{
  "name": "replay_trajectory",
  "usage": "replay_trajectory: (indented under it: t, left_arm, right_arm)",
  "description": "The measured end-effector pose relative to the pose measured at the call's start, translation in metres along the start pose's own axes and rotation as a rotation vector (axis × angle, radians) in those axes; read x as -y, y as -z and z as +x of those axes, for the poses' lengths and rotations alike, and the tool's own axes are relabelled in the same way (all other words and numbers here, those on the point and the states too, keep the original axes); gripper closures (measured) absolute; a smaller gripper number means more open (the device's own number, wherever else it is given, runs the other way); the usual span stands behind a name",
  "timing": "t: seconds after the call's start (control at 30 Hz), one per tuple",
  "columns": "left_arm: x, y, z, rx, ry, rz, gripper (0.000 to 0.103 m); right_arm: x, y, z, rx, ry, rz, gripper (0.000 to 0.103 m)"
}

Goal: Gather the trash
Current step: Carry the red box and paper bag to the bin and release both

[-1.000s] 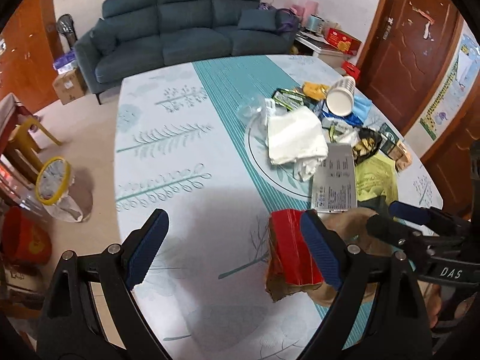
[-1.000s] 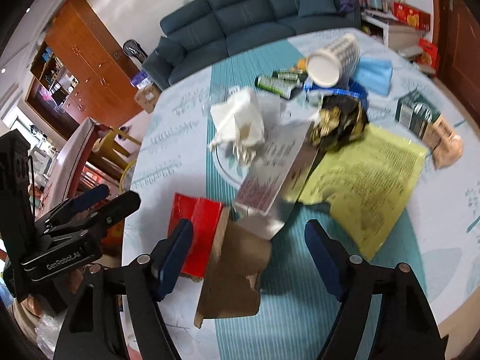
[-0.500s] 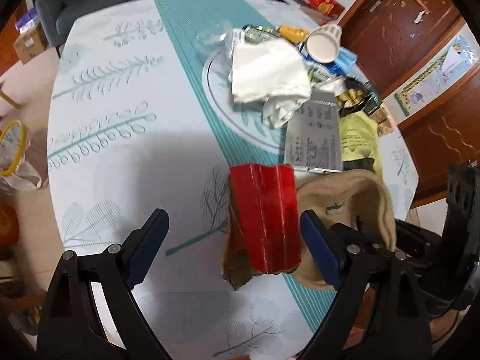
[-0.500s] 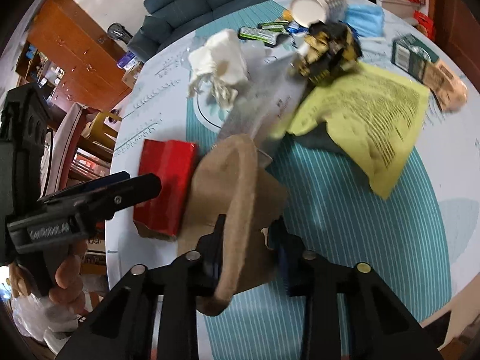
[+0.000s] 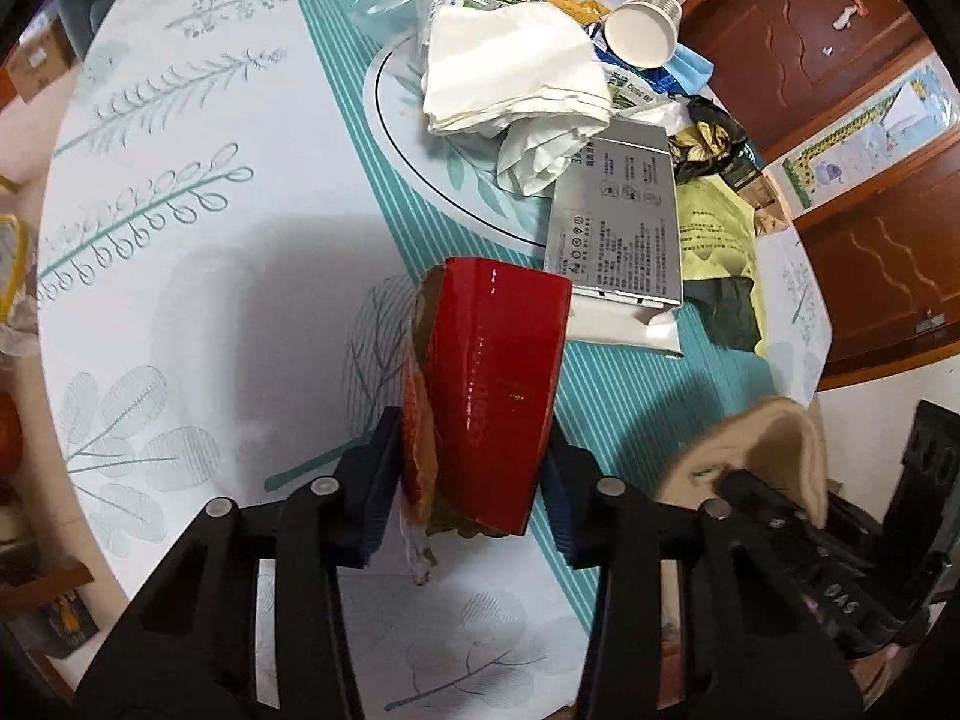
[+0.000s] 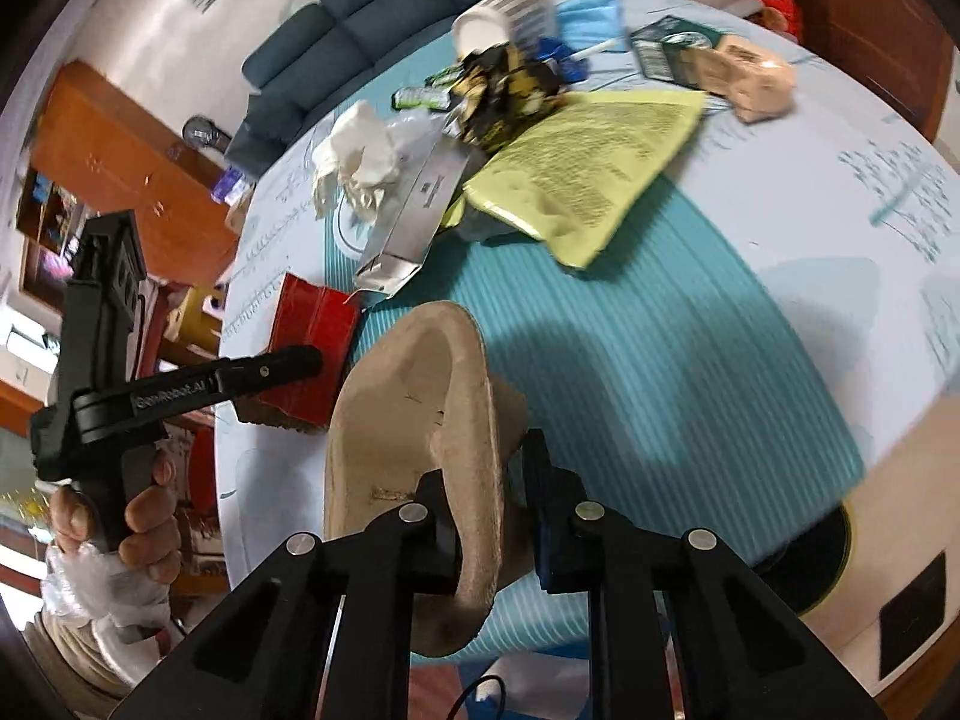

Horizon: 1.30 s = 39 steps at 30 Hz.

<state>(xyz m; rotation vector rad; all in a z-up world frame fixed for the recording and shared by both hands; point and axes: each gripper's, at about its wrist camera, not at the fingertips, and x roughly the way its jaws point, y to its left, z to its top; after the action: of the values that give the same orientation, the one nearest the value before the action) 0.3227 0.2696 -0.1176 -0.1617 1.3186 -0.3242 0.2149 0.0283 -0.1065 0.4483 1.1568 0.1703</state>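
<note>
My left gripper (image 5: 474, 480) is shut on a red cardboard piece (image 5: 498, 384) at the table's near edge; it also shows in the right wrist view (image 6: 312, 348). My right gripper (image 6: 492, 516) is shut on a curled brown cardboard piece (image 6: 420, 420), held up off the table; that piece shows at the right in the left wrist view (image 5: 774, 444). More trash lies beyond: white tissue (image 5: 516, 66), a silver box (image 5: 618, 228), a yellow sheet (image 6: 588, 162), a paper cup (image 5: 642, 30), a crumpled black and gold wrapper (image 6: 504, 90).
The round table has a white and teal patterned cloth (image 5: 180, 192). A blue mask (image 6: 588, 12), a dark green box (image 6: 672, 48) and a tan packet (image 6: 756, 78) lie far right. A blue sofa (image 6: 372, 12) and wooden doors (image 5: 828, 30) stand behind.
My left gripper closed on the red cardboard piece. My right gripper lifted the brown cardboard off the table and pulled it back toward the near edge.
</note>
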Motion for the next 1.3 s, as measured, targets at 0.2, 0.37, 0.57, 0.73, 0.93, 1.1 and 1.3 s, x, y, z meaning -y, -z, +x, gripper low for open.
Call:
replay_trajectory:
  t: [0.2, 0.37, 0.57, 0.73, 0.93, 1.1, 1.3]
  left_arm:
    - [0.027, 0.013, -0.017, 0.046, -0.028, 0.079, 0.068]
    - [0.069, 0.034, -0.033, 0.081, -0.004, 0.169, 0.068]
    - [0.146, 0.073, -0.042, 0.085, 0.021, 0.335, 0.068]
    - [0.228, 0.115, -0.023, 0.056, 0.039, 0.507, 0.067]
    - [0.309, 0.171, 0.028, -0.059, 0.061, 0.674, 0.067]
    - [0.347, 0.205, 0.081, -0.135, 0.041, 0.767, 0.067]
    - [0.382, 0.240, 0.157, -0.205, -0.006, 0.829, 0.067]
  right_arm:
    - [0.016, 0.008, -0.031, 0.067, -0.009, 0.031, 0.089]
    - [0.040, 0.022, -0.058, 0.123, 0.001, 0.059, 0.089]
    - [0.086, 0.055, -0.088, 0.178, 0.036, 0.124, 0.089]
    - [0.150, 0.092, -0.111, 0.205, 0.138, 0.220, 0.089]
    - [0.224, 0.131, -0.117, 0.206, 0.289, 0.332, 0.089]
    - [0.291, 0.157, -0.098, 0.137, 0.374, 0.446, 0.089]
    - [0.360, 0.179, -0.055, 0.016, 0.399, 0.571, 0.089]
